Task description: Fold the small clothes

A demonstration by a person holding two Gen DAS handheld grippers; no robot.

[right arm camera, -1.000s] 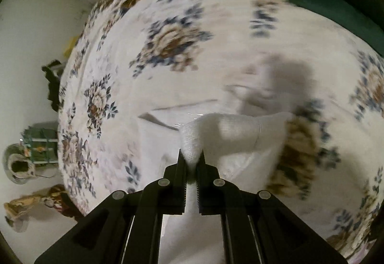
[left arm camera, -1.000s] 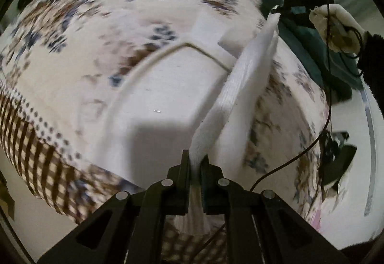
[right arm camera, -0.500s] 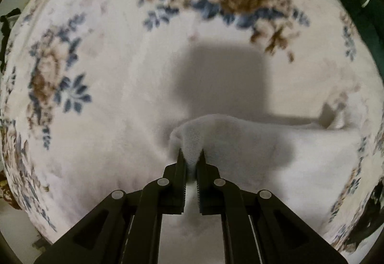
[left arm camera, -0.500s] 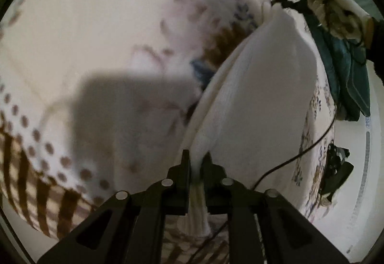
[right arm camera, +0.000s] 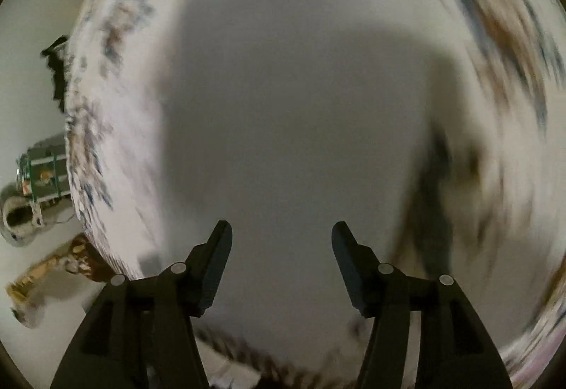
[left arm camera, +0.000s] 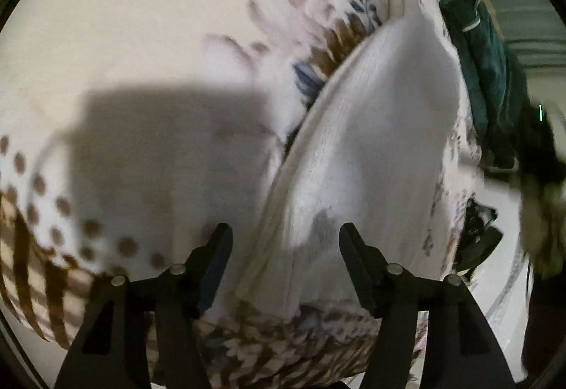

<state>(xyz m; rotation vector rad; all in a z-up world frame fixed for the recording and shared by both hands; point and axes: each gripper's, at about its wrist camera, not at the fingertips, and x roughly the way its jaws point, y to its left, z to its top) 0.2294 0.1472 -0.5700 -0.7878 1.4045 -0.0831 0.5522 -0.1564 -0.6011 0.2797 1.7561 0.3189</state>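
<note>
Left gripper: jaws just been opening, now spread, pads off the cloth. White garment lies between and ahead of them, folded edge running up and away, resting on floral blanket. Prob. let go because the fold has landed where wanted.

Right gripper: jaws likewise just been opening, now spread, nothing between them; view badly blurred, only shadowed pale surface below, can't tell garment from blanket there.

Dark green clothes heaped beyond the garment, near blanket edge, apart from it; likely next in line.
</note>
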